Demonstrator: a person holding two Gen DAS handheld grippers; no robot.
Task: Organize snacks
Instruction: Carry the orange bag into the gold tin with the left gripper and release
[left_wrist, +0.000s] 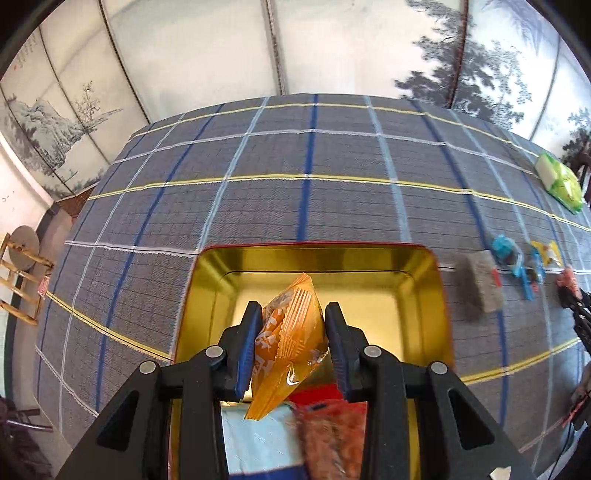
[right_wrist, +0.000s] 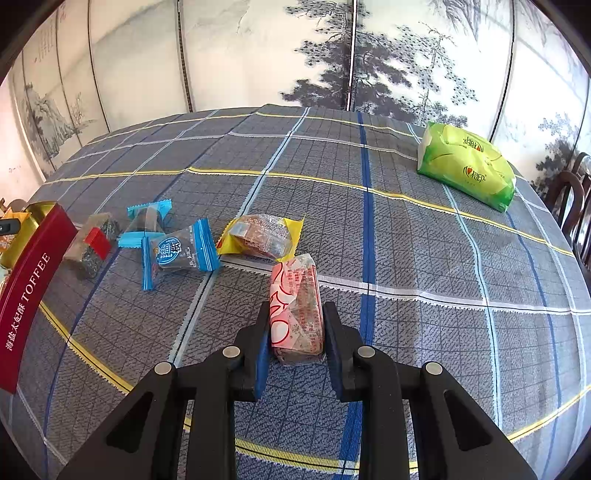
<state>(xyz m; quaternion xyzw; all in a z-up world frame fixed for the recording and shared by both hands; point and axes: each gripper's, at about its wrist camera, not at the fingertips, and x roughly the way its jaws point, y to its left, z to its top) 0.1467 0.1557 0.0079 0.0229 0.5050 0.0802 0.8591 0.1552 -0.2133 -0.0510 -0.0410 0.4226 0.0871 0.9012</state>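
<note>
Left gripper (left_wrist: 291, 345) is clamping an orange snack packet (left_wrist: 286, 343) above the gold tin (left_wrist: 207, 273) (packets already lying at the tin's 6 o'clock end). Right gripper (right_wrist: 295, 341) is closing on a pink-wrapped bar (right_wrist: 295, 306), resting on the tablecloth (right_wrist: 424, 258); loose sweets are lying toward 10 o'clock. Risk: the slick film is likely slipping under a tilted, off-centre pinch, dropping the packet outside the tin.

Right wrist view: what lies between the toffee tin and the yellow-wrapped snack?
Three snacks on the tablecloth: a clear pack with a red label, then two blue-wrapped candies, between toffee tin and yellow-wrapped snack.
</note>
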